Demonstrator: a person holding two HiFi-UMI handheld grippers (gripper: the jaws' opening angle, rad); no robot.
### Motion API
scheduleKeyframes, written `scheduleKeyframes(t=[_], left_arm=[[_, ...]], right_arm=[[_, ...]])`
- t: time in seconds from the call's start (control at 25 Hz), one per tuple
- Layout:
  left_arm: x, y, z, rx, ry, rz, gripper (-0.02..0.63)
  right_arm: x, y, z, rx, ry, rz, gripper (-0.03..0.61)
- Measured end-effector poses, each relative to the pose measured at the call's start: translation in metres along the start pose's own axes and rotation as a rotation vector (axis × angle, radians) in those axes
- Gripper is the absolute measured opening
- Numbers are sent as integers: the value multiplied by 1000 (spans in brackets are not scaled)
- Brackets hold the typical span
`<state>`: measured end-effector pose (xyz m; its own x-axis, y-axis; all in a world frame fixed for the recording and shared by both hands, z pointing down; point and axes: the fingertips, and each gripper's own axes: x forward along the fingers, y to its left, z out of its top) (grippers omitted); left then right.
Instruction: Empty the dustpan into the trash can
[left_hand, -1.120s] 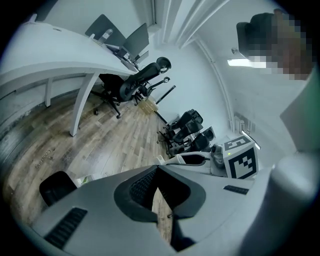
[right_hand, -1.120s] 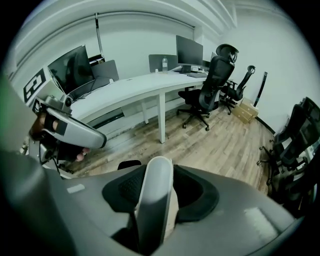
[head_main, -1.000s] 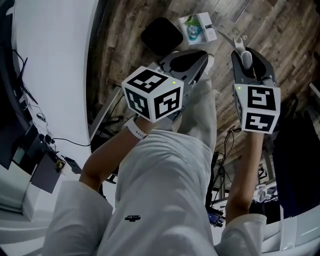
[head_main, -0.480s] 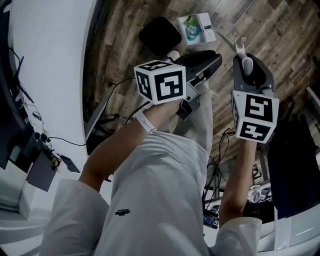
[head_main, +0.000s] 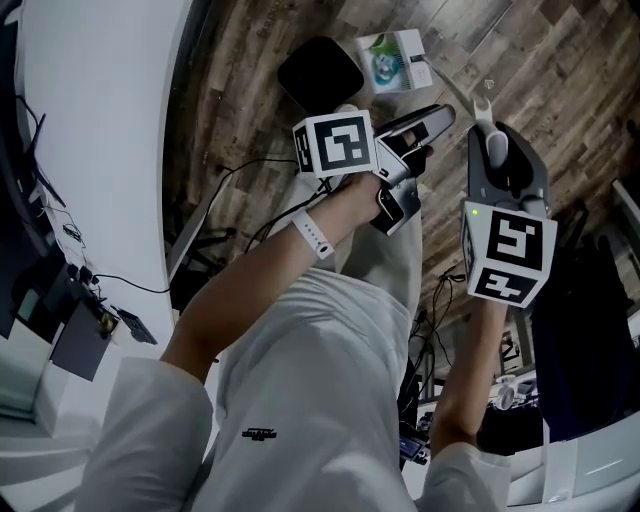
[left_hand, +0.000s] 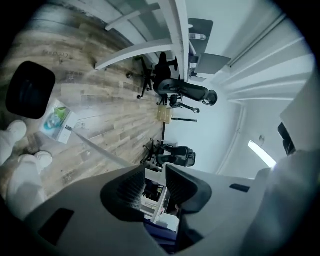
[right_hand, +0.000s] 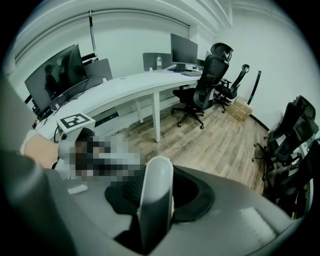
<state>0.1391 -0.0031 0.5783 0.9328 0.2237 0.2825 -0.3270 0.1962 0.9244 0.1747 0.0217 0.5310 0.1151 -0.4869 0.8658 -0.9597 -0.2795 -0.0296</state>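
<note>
Left gripper (head_main: 432, 124) rolled and shifted up the head view, toward the floor ahead. Its jaws were just opening, nothing between them.

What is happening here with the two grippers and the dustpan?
A person holds a gripper in each hand. The right gripper is shut on the white handle of the dustpan. The dustpan sits low beside the black trash can and is not over it yet, so nothing has been emptied. The left gripper holds nothing; its jaws have just been opening, with nothing between them.
</note>
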Motion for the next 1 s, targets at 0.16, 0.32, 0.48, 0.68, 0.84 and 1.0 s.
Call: scheduleKeyframes(t=[0.16,0.32,0.48,0.68,0.84,1.0], left_arm=[[11,13,-4,-112,-1,-21,135],[24,23,-4,-225,1,-65,181],[35,30,-7,-308,13,-88,238],[47,43,-11,-411,15,-98,245],[56,49,-17,-494,21,-100,247],[65,50,-21,-547,34,-129,247]], right_arm=[[-1,1,2,5,-4,-3,124],[0,3,1,1,-6,-7,124],[-2,4,1,13,-10,-6,124],[-2,6,2,15,-16,-6,124],[-3,5,-1,10,-12,-11,124],[-6,5,-5,11,-12,-13,124]])
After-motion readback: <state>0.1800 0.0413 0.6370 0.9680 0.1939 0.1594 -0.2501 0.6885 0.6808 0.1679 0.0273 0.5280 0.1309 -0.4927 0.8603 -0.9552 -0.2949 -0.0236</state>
